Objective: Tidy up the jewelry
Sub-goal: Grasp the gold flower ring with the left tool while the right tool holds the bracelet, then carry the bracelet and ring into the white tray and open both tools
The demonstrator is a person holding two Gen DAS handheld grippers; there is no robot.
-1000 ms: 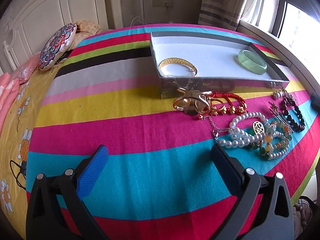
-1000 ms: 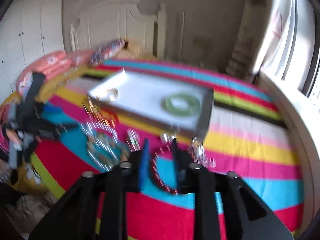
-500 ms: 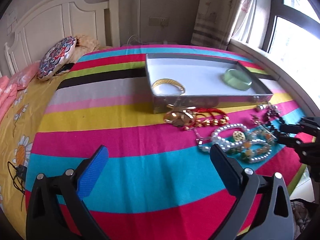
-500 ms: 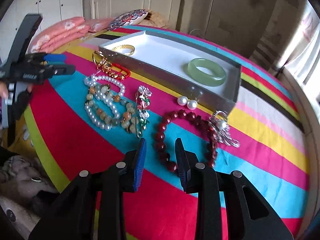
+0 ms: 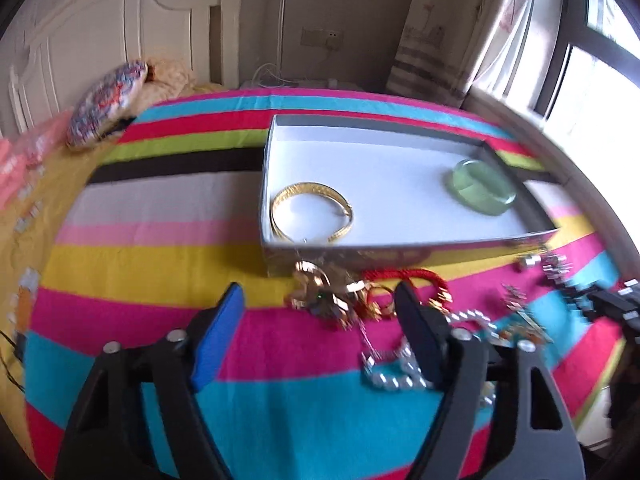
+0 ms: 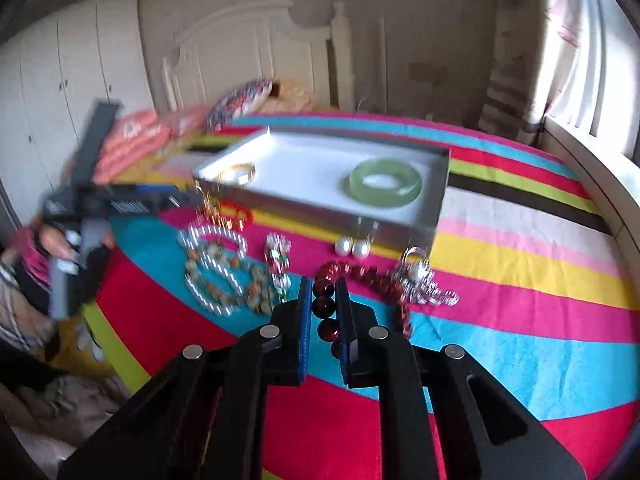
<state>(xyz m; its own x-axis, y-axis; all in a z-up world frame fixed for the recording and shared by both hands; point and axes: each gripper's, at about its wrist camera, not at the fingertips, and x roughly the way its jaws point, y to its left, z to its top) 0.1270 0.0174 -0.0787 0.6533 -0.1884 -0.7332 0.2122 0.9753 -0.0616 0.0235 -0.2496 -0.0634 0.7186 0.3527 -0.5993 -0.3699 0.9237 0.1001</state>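
On the striped bedspread (image 6: 520,248), the right gripper (image 6: 323,308) has its jaws narrowed around the dark red bead bracelet (image 6: 362,280), whether pinching it I cannot tell. Left gripper (image 5: 320,320) hangs wide apart above gold trinkets (image 5: 324,296) beside the shallow grey cardboard tray (image 5: 400,246), which holds a gold bangle (image 5: 312,216) and green jade bangle (image 6: 385,183).

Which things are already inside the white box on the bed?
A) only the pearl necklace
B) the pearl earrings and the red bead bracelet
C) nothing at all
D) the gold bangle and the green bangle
D: the gold bangle lies near one corner of the white box and the green bangle lies toward the other end, while the remaining jewelry sits outside on the striped blanket.
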